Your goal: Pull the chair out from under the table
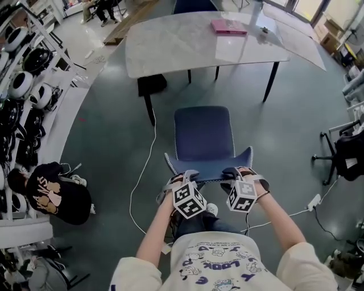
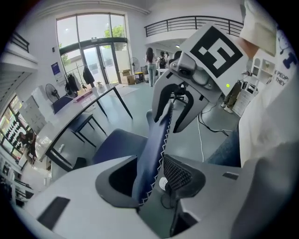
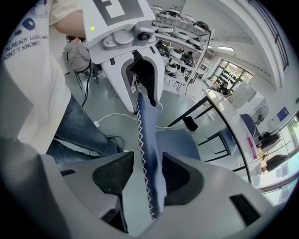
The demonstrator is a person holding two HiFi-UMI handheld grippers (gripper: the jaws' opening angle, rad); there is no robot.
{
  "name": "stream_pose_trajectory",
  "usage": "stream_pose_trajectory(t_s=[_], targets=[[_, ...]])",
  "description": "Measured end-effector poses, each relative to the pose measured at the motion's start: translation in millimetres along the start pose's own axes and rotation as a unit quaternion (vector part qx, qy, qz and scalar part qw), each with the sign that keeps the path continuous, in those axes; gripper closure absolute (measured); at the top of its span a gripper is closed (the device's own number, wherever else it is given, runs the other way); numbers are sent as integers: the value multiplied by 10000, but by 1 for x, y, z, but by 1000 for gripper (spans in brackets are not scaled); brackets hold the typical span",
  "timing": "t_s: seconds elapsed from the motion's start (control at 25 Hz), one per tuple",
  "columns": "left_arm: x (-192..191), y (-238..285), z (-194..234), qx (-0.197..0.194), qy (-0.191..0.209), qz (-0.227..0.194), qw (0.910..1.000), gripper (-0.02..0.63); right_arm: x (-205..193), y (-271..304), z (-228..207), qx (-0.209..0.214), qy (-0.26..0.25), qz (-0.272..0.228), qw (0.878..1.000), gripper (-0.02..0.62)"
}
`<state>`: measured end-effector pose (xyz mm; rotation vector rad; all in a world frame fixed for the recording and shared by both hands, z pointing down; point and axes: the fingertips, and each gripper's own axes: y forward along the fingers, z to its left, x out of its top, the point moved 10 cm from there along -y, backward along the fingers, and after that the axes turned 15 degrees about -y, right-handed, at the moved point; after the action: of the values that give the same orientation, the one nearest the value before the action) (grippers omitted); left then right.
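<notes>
A dark blue chair (image 1: 202,133) stands on the floor clear of the white marble table (image 1: 170,45), its backrest (image 1: 210,169) nearest me. Both grippers sit on the backrest's top edge. My left gripper (image 1: 183,177) straddles it near the left corner. In the left gripper view the stitched backrest (image 2: 156,149) runs between the jaws of the left gripper (image 2: 149,179), and a gap shows beside it. My right gripper (image 1: 236,173) straddles the edge further right. In the right gripper view the backrest (image 3: 149,154) lies between the parted jaws of the right gripper (image 3: 149,182), with floor showing on one side.
A pink book (image 1: 228,26) lies on the table. A second blue chair (image 1: 193,5) stands beyond it. A white cable (image 1: 136,187) runs along the floor at the left, and a power strip (image 1: 314,200) lies at the right. A person (image 1: 57,193) sits by the shelves (image 1: 23,74). A black office chair (image 1: 341,153) stands at the right.
</notes>
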<state>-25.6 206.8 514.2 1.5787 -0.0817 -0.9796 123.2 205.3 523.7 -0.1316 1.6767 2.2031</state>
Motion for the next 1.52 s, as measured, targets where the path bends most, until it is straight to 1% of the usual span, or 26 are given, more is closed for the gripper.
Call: stream_pose_trajectory(t_s=[0.16, 0.24, 0.32, 0.4, 0.48, 0.64, 0.8, 0.92, 1.0, 1.08, 1.16, 1.28, 1.4, 1.52], targets=[[7, -26, 9, -9, -457, -343, 9984, 410, 8, -20, -6, -83, 375, -437, 9983, 396], [12, -41, 14, 100, -571, -519, 9970, 410, 11, -30, -12, -200, 619, -634, 9959, 396], [16, -53, 20, 273, -648, -703, 9950, 410, 13, -41, -19, -410, 922, -868, 9911, 397], [22, -66, 24, 459, -762, -936, 9916, 411, 15, -53, -28, -740, 1261, -1136, 9827, 404], [29, -79, 26, 639, -914, -1209, 9864, 420, 15, -70, -36, -1174, 1569, -1384, 9708, 422], [47, -106, 28, 1020, -1146, -1743, 9727, 489, 20, -102, -56, -2055, 1985, -1766, 9419, 447], [63, -136, 31, 1464, -1375, -2246, 9535, 550, 31, -132, -71, -2798, 2294, -2092, 9085, 471], [73, -154, 30, 1654, -1529, -2603, 9389, 569, 35, -154, -77, -3334, 2488, -2324, 8792, 504], [79, -165, 27, 1806, -1674, -2858, 9261, 574, 35, -165, -79, -3626, 2601, -2431, 8613, 528], [84, -176, 24, 1973, -1780, -3173, 9103, 578, 35, -176, -81, -3828, 2736, -2550, 8447, 536], [89, -186, 22, 2040, -1955, -3436, 8956, 580, 36, -188, -83, -4014, 2884, -2689, 8267, 555], [92, -198, 20, 2102, -2215, -3674, 8785, 580, 36, -200, -85, -4283, 3084, -2875, 7993, 589], [94, -205, 18, 2193, -2407, -3886, 8619, 581, 33, -207, -85, -4456, 3216, -2939, 7821, 589], [95, -211, 15, 2348, -2595, -4042, 8451, 583, 27, -211, -83, -4562, 3295, -2930, 7730, 589]])
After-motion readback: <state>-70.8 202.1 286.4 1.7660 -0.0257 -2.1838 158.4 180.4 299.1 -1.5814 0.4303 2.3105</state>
